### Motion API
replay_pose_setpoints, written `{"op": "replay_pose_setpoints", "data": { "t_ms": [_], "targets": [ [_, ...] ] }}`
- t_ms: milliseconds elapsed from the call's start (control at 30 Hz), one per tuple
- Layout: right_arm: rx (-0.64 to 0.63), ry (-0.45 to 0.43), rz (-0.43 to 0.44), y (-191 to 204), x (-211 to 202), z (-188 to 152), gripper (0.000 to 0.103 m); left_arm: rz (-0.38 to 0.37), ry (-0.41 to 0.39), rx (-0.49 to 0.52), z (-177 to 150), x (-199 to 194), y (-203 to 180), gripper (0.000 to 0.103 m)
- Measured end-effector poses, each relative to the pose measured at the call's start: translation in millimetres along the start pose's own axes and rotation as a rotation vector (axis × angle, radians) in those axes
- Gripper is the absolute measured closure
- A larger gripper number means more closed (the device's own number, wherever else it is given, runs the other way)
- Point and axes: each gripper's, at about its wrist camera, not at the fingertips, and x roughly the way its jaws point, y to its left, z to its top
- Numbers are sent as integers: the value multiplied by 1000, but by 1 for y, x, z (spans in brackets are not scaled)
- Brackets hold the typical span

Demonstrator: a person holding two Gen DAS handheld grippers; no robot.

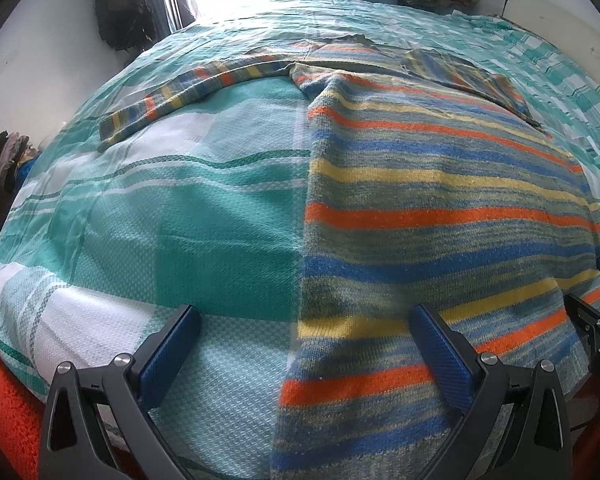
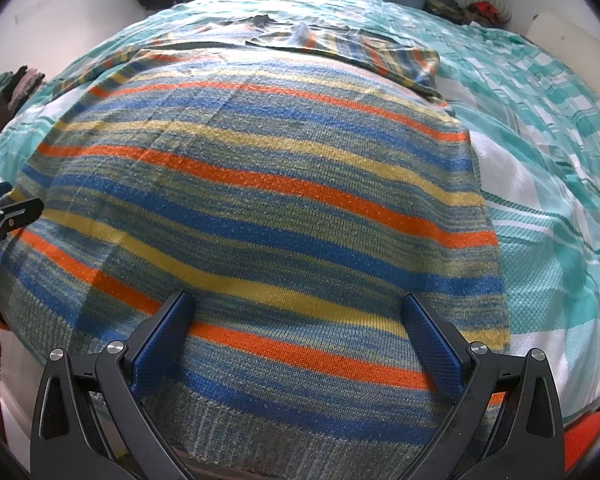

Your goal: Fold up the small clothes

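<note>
Striped knit sweater (image 2: 260, 184) flat on teal-checked bedspread (image 1: 140, 208); left gripper (image 1: 306, 318) and right gripper (image 2: 298, 306) both spread, empty.

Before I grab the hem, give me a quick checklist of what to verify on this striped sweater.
1. Left tool open: ok.
2. Right tool open: ok.
3. Striped sweater lying flat on the bedspread: ok.
4. Left sleeve spread outward: ok.
5. Right sleeve already folded across the chest: ok.
6. Hem edge between the right tool's fingers: cannot tell, it is hidden below the frame.
</note>
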Motion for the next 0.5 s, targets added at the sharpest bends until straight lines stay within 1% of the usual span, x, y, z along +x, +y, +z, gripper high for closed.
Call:
{"op": "replay_pose_setpoints", "data": {
  "t_ms": [167,233,267,300,367,433,467,500],
  "targets": [
    [-2,-1,2,-1,0,0,1,-8,17,-9,2,-1,1,0],
    [-4,-3,5,-1,-1,0,1,-37,46,-43,8,-7,7,1],
    [-5,-3,5,-1,-1,0,1,-69,54,-89,13,-14,15,1],
    [-4,-3,6,-1,-1,0,1,-97,44,-126,17,-20,23,1],
    [-4,-2,4,-1,-1,0,1,-164,-36,-237,34,-41,54,1],
    [-4,-3,3,-1,-1,0,1,-187,-108,-363,58,-54,98,1],
    [-4,-3,5,-1,-1,0,1,-200,-123,-422,70,-54,120,1],
    [-4,-3,5,-1,-1,0,1,-216,-130,-504,85,-49,151,1]
  ]
}}
